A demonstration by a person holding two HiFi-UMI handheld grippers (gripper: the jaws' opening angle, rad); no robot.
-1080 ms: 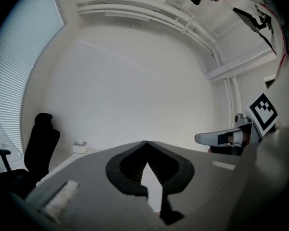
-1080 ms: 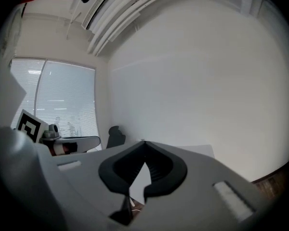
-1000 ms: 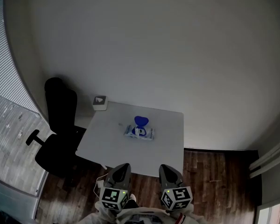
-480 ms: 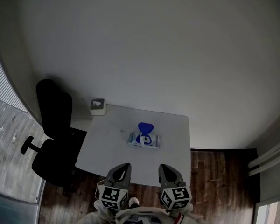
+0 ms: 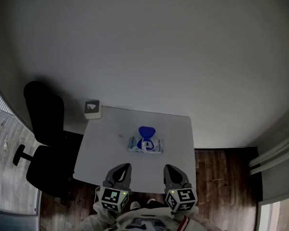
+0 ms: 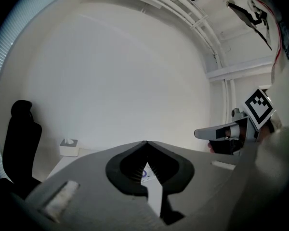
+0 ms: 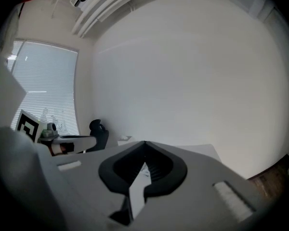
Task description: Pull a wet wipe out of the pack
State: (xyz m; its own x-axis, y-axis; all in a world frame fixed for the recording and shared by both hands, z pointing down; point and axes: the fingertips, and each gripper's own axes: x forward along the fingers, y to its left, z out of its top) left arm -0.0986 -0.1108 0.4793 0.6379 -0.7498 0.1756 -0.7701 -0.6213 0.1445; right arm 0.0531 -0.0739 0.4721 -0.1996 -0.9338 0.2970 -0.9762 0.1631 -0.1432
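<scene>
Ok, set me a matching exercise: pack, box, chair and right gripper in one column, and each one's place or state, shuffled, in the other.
Things:
1. pack
2. box
3. chair
4. right gripper

Places or states:
A. on the floor, left of the table
B. jaws shut, nothing between them
C. on the table's far left corner
D. about the middle of the table

Pairs: 1-D, 2-C, 3-A, 4-B
</scene>
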